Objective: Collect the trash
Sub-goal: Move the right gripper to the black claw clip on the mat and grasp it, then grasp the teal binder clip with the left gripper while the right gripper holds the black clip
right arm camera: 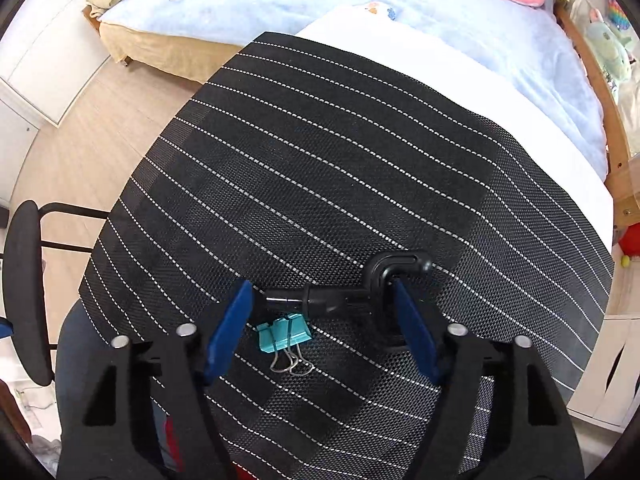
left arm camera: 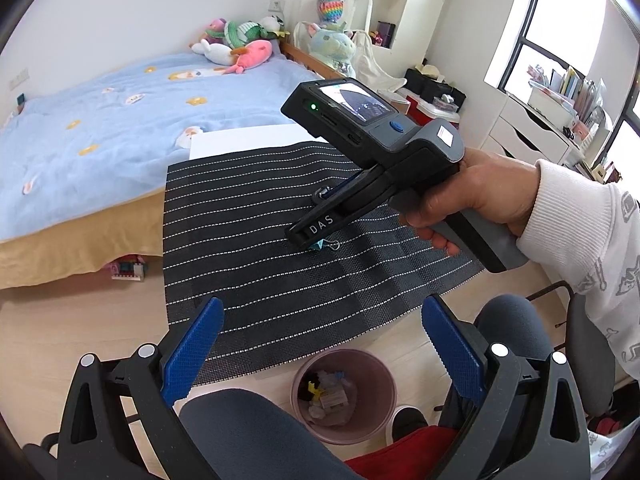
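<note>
The right claw [right arm camera: 322, 320] points down at the striped mat [right arm camera: 340, 168] on the table, its blue pads astride a black bent plastic piece [right arm camera: 340, 300], seemingly touching both ends. A teal binder clip [right arm camera: 285, 332] lies just beside it. The left claw [left arm camera: 320, 344] hangs agape and empty above a pink bin [left arm camera: 380, 380] partly hidden by knees

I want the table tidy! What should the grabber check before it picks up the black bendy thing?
1. Black bent piece between the right gripper pads: ok.
2. Pads squeezing it: cannot tell.
3. Teal binder clip clear of the grip: not ok, it lies between the pads too.
4. Pink bin open below: ok.
5. Left gripper open and empty: ok.
</note>
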### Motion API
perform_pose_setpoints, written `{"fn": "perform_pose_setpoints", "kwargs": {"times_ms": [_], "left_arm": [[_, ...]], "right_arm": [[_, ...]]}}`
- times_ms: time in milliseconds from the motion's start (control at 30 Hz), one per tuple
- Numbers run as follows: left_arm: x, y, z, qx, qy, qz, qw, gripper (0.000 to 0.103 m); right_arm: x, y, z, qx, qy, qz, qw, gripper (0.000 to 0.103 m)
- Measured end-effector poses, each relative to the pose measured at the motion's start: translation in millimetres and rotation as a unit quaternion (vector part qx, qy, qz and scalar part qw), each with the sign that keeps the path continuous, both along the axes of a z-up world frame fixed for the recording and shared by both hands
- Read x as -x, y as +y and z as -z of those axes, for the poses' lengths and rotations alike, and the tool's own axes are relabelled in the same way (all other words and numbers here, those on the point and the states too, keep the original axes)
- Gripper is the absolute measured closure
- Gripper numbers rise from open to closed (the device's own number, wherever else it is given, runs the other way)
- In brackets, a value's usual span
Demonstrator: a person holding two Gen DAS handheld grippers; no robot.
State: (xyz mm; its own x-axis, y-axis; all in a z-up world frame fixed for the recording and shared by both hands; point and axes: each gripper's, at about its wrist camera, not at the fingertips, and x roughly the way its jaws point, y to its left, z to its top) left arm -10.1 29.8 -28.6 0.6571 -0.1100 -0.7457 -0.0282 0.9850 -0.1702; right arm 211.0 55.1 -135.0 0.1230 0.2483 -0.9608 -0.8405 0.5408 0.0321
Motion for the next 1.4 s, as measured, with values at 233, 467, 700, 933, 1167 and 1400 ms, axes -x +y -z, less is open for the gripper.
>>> {"fn": "perform_pose_setpoints", "kwargs": {"times_ms": [233,467,700,933,1167,1400], "left_arm": [[-1.6,-1.3,-0.9,-0.001,-0.001,0.002,1.0000,0.008],[-8.1,-6.9,-4.0,-0.010,-0.004,0.007,0.9999,0.008],[-22.1,-11.0,-3.9,-0.034,-0.011,0.018,0.9992,0.008],[-45.7,-12.0,-2.1,-0.041,-0.003,0.035,0.9985,0.008],[-73.3,-14.1,3.1,-0.052,0.020,0.049,0.9972,0.008],[-98.7,-14.6,18.5,-0.068,0.050,0.061,0.9946,0.008]], "right_arm": [[0.8,-7.5,-4.0,-0.010,-0.003,0.002,1.000,0.044],[-7.6,-22.6,-18.0,-0.040,-0.006,0.023,0.999,0.044],[-14.7,-49.2,-42.2,-0.074,-0.015,0.045,0.996,0.044],[-13.9,-77.8,-60.9,-0.095,-0.022,0.059,0.994,0.044],[-14.8,-104.3,-69.8,-0.102,-0.030,0.073,0.992,0.044],[-12.0,-124.5,-72.2,-0.105,-0.034,0.085,0.990,0.044]]}}
